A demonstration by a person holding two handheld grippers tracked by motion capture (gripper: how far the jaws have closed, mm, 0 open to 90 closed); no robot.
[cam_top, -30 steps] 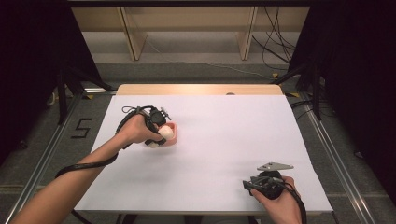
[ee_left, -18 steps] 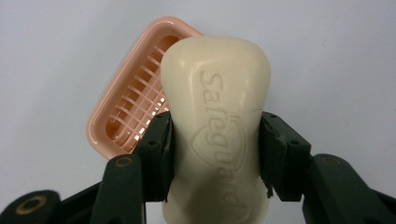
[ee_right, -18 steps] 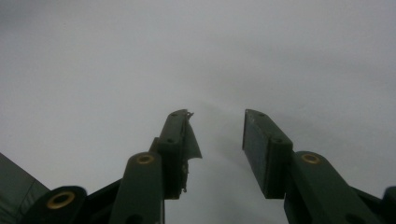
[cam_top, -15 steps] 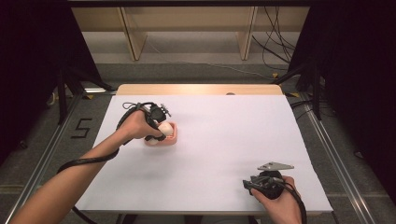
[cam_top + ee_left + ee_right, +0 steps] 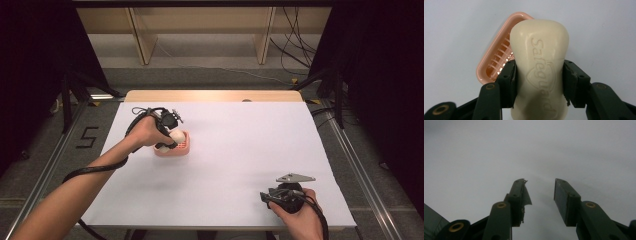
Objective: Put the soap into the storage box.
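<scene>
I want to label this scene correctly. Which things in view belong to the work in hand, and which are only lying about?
Part of the work:
- soap bar, clamped in the left hand-held gripper
- pink soap dish, under the soap

Only lying about:
- right hand-held gripper, open, with nothing between its jaws
- white table
- wooden shelf legs behind
- cables on the floor

A recording lab or test rig: a wooden desk covered in a white sheet (image 5: 240,150) stands between black curtains (image 5: 385,75), with metal floor rails (image 5: 350,155), loose black cables (image 5: 290,55) and a taped floor number "5" (image 5: 86,137).
</scene>
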